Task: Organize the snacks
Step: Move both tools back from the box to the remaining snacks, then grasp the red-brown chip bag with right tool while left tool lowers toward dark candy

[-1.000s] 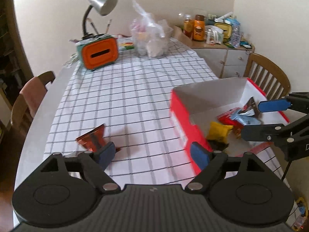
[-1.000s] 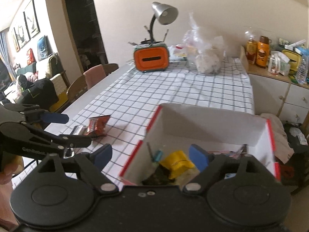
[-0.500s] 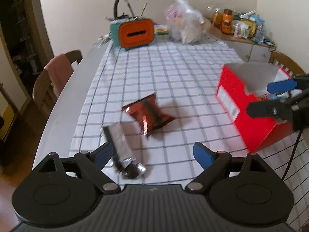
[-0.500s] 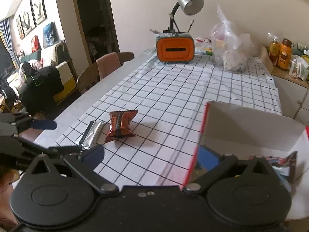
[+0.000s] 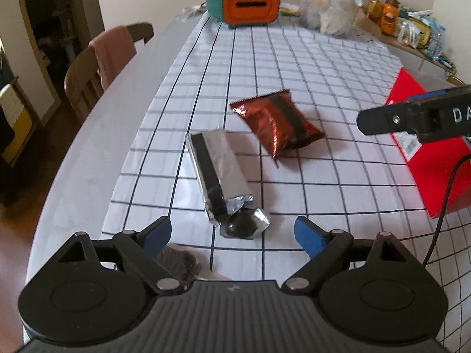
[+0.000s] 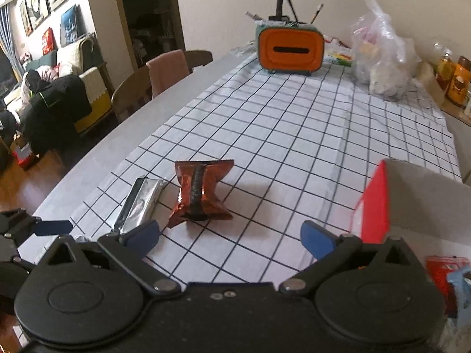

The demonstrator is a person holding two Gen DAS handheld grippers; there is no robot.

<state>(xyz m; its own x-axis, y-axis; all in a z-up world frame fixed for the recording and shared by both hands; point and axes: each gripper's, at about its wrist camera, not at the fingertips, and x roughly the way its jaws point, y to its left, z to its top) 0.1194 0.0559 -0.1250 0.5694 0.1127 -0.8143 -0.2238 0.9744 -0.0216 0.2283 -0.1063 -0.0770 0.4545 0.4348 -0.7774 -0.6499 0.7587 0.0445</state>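
Both grippers stand spread wide with nothing between their pads. Just ahead of the left gripper (image 5: 232, 235) lies a silver foil packet (image 5: 219, 173), its crumpled end nearest the jaws; beyond it, slightly right, rests a reddish-brown snack pouch (image 5: 276, 123). That pouch lies ahead of the right gripper (image 6: 229, 236), toward its left finger. Right of its right finger stands the red box (image 6: 375, 206), on the checked tablecloth (image 6: 294, 135).

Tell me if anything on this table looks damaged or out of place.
The silver foil packet looks torn open at its near end: crumpled foil and a dark lump spill onto the checked cloth. It and the reddish-brown snack pouch lie loose, outside the red box.
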